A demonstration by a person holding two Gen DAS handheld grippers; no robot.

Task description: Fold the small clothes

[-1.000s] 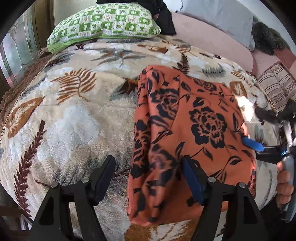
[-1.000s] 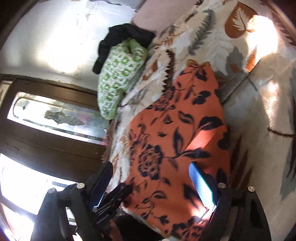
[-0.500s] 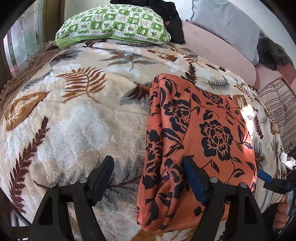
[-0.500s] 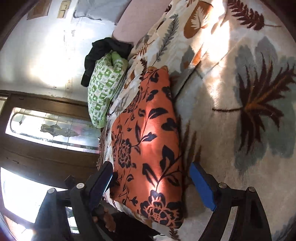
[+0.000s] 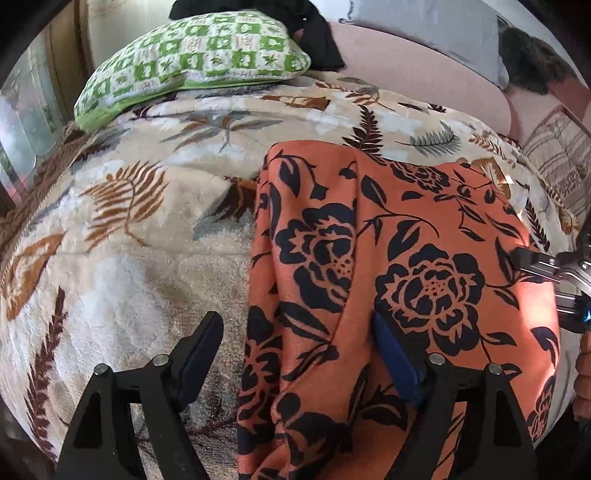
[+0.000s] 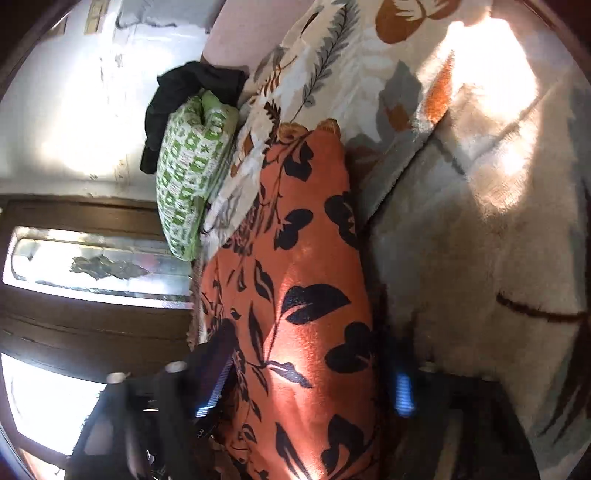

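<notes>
An orange garment with black flowers [image 5: 399,266] lies folded lengthwise on the leaf-print blanket [image 5: 122,258]. My left gripper [image 5: 295,350] is open low over the garment's near left edge, its right finger on the cloth and its left finger over the blanket. The right gripper shows at the far right of the left wrist view [image 5: 543,266], at the garment's right edge. In the right wrist view the right gripper [image 6: 310,391] is open, its jaws on either side of the garment [image 6: 303,280]; the frame is blurred.
A green checked pillow [image 5: 192,62] lies at the blanket's far end with a black cloth [image 5: 314,33] behind it. A pink cushion [image 5: 424,66] and grey pillow [image 5: 436,26] sit beyond. A window [image 6: 92,258] lies to the left.
The left gripper has moved closer in over the garment's left edge. The right gripper has swung back in toward the garment's right edge after pulling away. Both stay open.
</notes>
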